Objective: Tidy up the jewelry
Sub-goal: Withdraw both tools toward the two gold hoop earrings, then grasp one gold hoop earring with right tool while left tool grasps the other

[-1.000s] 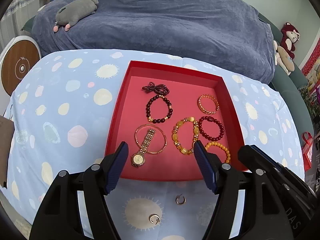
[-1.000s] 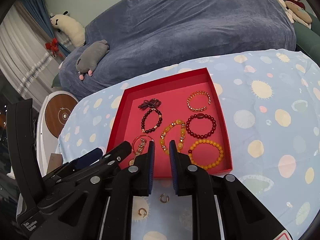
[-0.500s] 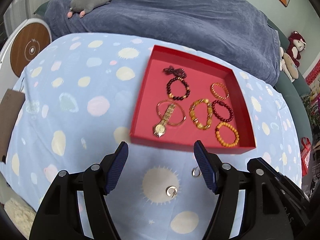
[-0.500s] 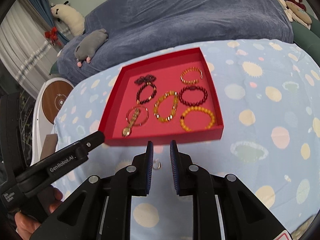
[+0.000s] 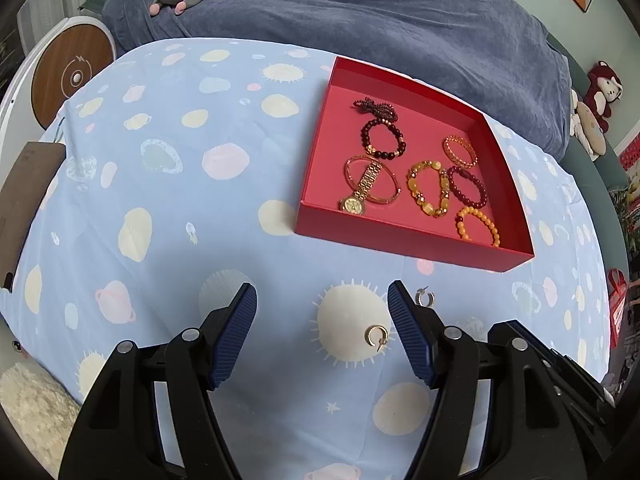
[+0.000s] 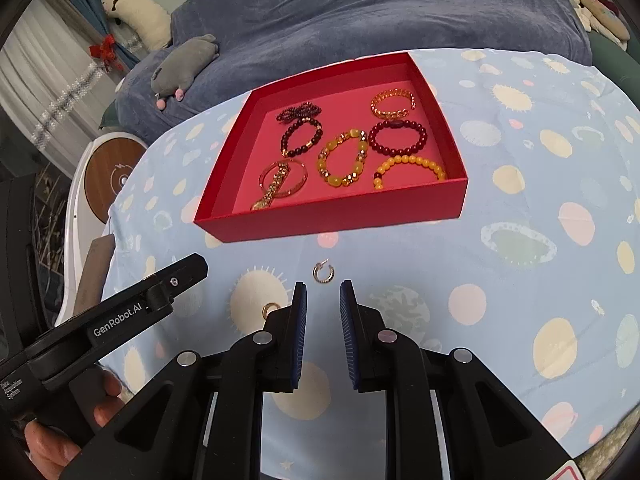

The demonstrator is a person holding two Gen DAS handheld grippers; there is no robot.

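Lying loose on the worktop [image 6: 520, 184], short of the red tray [image 6: 332, 216]: two small hoop earrings. Silver hoop [image 6: 323, 272] sits just ahead of the right gripper [image 6: 323, 306], roughly centred on the gap between its fingers. Gold hoop [image 5: 376, 336] lies nearer, just inside the left gripper's [image 5: 322, 312] right-hand finger [image 5: 408, 340], on a pale sun print.

Handling, judged: both hoops light, thin, stiff metal, flat on soft cloth; likely to slip or skate from ribbed pads. Best hold across the ring's outer rim, pressing slightly into the cloth. Post on the silver one looks delicate.

Right fingers: narrowly apart, nothing between. Left fingers: wide apart, nothing held.

Tray already holds bracelets [image 6: 342, 158] and a watch [image 5: 362, 192]; its near wall stands between hoops and contents.
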